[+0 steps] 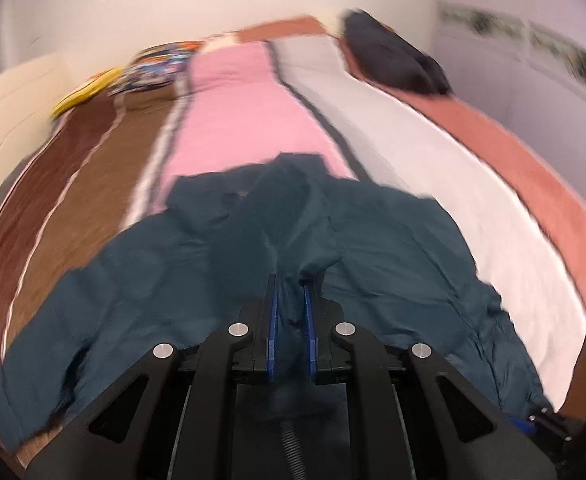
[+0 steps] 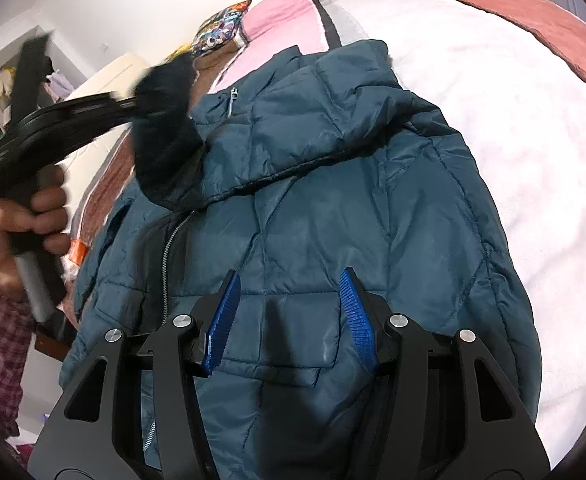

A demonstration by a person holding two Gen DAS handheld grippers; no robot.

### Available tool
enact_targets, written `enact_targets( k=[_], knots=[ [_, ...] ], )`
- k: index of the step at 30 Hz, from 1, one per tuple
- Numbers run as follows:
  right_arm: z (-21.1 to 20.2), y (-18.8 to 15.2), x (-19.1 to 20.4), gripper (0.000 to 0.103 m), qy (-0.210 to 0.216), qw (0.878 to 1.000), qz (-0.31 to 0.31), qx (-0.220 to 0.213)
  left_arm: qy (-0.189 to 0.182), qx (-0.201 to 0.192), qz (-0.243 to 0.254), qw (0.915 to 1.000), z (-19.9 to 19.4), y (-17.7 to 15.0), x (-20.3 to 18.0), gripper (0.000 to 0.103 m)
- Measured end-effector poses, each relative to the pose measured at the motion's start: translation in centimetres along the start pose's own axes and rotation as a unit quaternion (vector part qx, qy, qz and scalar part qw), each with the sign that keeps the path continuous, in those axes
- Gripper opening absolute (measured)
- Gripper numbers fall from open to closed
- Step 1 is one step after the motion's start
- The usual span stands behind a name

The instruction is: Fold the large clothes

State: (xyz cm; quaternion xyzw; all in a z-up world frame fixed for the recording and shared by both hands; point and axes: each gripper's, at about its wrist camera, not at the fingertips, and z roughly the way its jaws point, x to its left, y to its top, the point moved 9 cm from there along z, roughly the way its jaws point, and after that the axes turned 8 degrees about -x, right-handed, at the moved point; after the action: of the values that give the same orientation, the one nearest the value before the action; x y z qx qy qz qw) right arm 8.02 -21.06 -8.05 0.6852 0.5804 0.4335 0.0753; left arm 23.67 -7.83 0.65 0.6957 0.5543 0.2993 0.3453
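Pinching teal jacket (image 1: 197, 248) in left tongs (image 1: 292, 292); right tongs (image 2: 289, 280) spread.

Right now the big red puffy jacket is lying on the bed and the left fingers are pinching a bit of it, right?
Not quite: the jacket is dark teal, not red, as the right wrist view shows clearly. The rest holds: it lies on the bed, and the left wrist view shows the left gripper with its fingers pinched on a fold of it.
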Motion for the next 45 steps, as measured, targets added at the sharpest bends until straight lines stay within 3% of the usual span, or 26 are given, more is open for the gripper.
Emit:
enact_targets(
  k=[5,10,12,14,19,21,22,23,25,29,31,34,35,37,42,45],
  knots=[
    [0.3,-0.2,0.0,0.052,-0.012,1.0,-0.008,0.004,0.039,0.011,-0.084,0.9957,-1.7,-2.5,7.6,0.011],
    [0.7,-0.3,0.2,0.052,-0.026,0.999,-0.019,0.009,0.033,0.065,-0.196,0.9779,-0.7,-8.1,12.7,0.013],
    [0.7,-0.3,0.4,0.052,-0.03,0.999,-0.025,0.011,0.037,0.073,-0.229,0.97,-0.3,-9.9,13.9,0.023],
    [0.8,-0.4,0.5,0.052,-0.035,0.999,-0.032,0.013,0.037,0.079,-0.247,0.965,-0.1,-10.7,14.5,0.04],
    [1.1,-0.6,0.9,0.052,-0.045,0.998,-0.041,0.019,0.015,0.083,-0.291,0.953,0.6,-11.2,15.5,0.047],
    [1.3,-0.8,1.0,0.052,-0.048,0.998,-0.045,0.022,0.009,0.083,-0.295,0.9518,1.3,-11.0,15.3,0.045],
    [1.3,-0.9,1.1,0.052,-0.05,0.997,-0.047,0.023,0.006,0.084,-0.293,0.9522,1.5,-11.1,15.2,0.027],
    [1.4,-0.9,1.3,0.052,-0.051,0.997,-0.049,0.023,0.006,0.091,-0.292,0.9522,1.9,-11.2,15.2,0.018],
    [1.5,-1.0,1.5,0.052,-0.054,0.997,-0.052,0.025,0.021,0.096,-0.302,0.9483,2.2,-11.4,15.7,0.011],
    [1.6,-1.0,1.7,0.052,-0.057,0.996,-0.057,0.026,0.032,0.086,-0.315,0.9447,2.3,-11.3,16.8,0.01],
    [1.7,-1.1,1.7,0.052,-0.058,0.996,-0.058,0.03,0.03,0.093,-0.302,0.9481,2.9,-11.5,16.7,0.011],
    [1.8,-1.2,2.1,0.052,-0.058,0.996,-0.065,0.031,0.042,0.101,-0.28,0.9536,2.7,-11.8,16.6,0.025],
    [1.7,-1.2,2.3,0.052,-0.057,0.996,-0.066,0.03,0.04,0.098,-0.282,0.9535,2.3,-11.8,16.6,0.038],
    [1.7,-1.2,2.7,0.052,-0.057,0.996,-0.069,0.03,0.04,0.087,-0.286,0.9534,1.3,-11.6,17.0,0.054],
    [1.9,-1.2,4.0,0.052,-0.052,0.995,-0.083,0.033,0.043,0.059,-0.279,0.9575,-2.2,-11.8,18.9,0.06],
    [2.2,-1.3,5.2,0.052,-0.046,0.994,-0.093,0.033,0.06,0.052,-0.297,0.9517,-4.8,-13.2,21.4,0.062]
  ],
)
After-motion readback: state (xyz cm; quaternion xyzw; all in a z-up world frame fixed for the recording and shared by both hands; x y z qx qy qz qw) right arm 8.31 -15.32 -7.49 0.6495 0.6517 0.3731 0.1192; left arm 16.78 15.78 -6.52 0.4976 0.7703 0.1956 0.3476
